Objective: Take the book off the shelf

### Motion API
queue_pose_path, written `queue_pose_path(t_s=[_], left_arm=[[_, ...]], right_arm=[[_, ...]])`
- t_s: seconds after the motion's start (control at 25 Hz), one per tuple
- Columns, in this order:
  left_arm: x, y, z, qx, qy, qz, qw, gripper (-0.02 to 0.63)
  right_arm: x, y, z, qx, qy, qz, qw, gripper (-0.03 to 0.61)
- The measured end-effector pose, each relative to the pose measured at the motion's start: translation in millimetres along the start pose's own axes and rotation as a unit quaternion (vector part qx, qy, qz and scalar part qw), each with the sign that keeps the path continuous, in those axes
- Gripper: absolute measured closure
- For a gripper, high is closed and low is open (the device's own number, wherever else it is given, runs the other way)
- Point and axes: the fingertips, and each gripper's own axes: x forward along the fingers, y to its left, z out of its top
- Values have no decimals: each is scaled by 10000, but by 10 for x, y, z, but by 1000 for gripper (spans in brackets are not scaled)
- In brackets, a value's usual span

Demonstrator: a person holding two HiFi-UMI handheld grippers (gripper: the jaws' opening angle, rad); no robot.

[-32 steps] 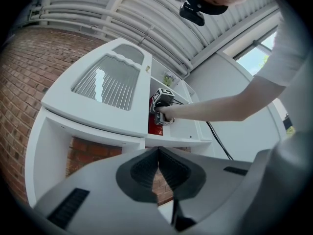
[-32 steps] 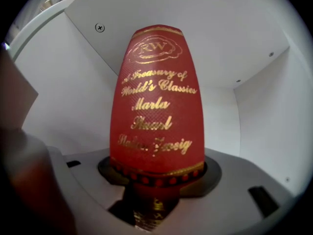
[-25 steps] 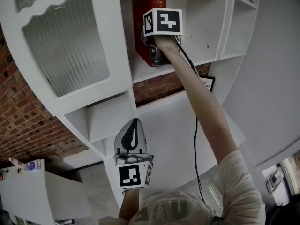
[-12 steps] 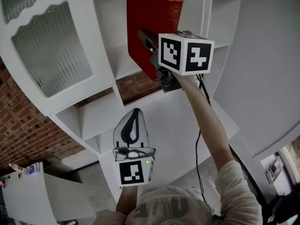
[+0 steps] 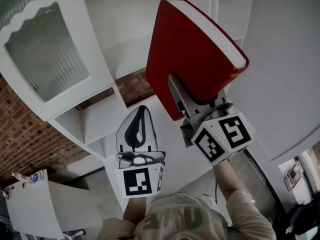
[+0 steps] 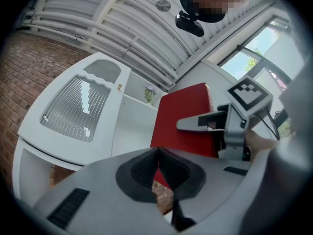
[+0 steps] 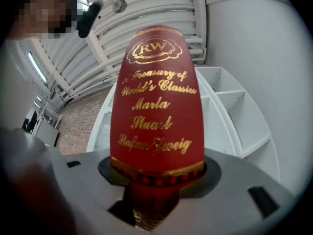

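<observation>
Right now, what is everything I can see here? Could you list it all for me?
Book: one, red with gold lettering, held up in front of the shelves.
Shelf unit: one, white, open compartments, behind the book.
Cabinet door: one, white frame with ribbed glass, upper left.
Brick wall: one, red-brown, left and behind the shelves.
Right gripper: one, grey, jaws closed on the book's lower end.
Left gripper: one, grey, jaws together with nothing between them, lower centre.
Marker cubes: two, black and white, one on each gripper.
</observation>
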Motion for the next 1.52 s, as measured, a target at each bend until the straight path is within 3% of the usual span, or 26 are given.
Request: queue_pose_path(t_s=[0.16, 0.4, 0.56, 0.76, 1.16, 1.52], left_arm=[[-30, -73, 13, 38, -39, 23, 10000, 601], [-119, -197, -34, -124, 34, -19, 9999, 601], [-129, -281, -26, -273, 38, -37, 9996, 601], [-145, -297, -71, -177, 99, -96, 9997, 601], [-190, -272, -38, -177, 90, -65, 9998, 601], [-199, -240, -65, -120, 125, -48, 9998, 601]], right_arm=[[-412, 27, -198, -207, -60, -221, 9995, 337], [-837, -97, -432, -230, 286, -679, 9970, 337], [-913, -118, -544, -151, 488, -685, 9963, 337], [-927, -123, -534, -1, 458, -672, 9967, 336], [-915, -81, -599, -308, 752, -550, 9952, 337], [-897, -45, -590, -171, 736, -421, 9963, 337]])
